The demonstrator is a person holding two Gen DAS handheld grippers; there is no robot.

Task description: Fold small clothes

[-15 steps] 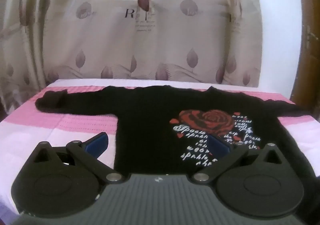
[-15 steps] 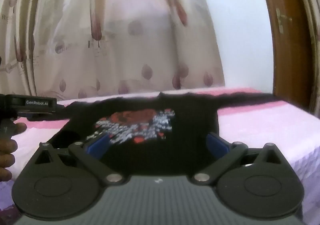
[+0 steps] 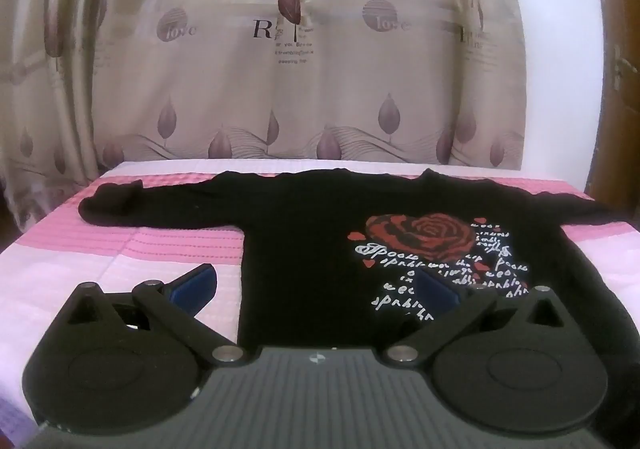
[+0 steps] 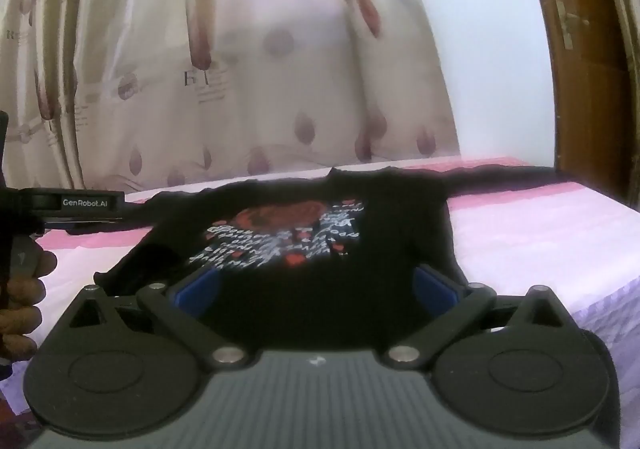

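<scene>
Nothing is shifting since the earlier frames. Black rose-print sweater (image 3: 320,249) is lying flat, sleeves spread, on a pink-striped bedspread (image 3: 120,245). Left gripper (image 3: 316,289) and right gripper (image 4: 316,285) are hovering released over its hem. Bare spread is flanking both sides; a leaf-print curtain (image 3: 280,69) is hanging behind, and a wooden door (image 4: 580,49) is standing rightward.

Matt black knit sweater (image 3: 320,249); ribbed pink, seemingly cotton bedcover (image 3: 160,245).

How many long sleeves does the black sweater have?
2. One sleeve stretches out to the left across the pink bedsheet, its cuff bunched up. The other sleeve stretches to the right from the black sweater; its end is out of view.
</scene>
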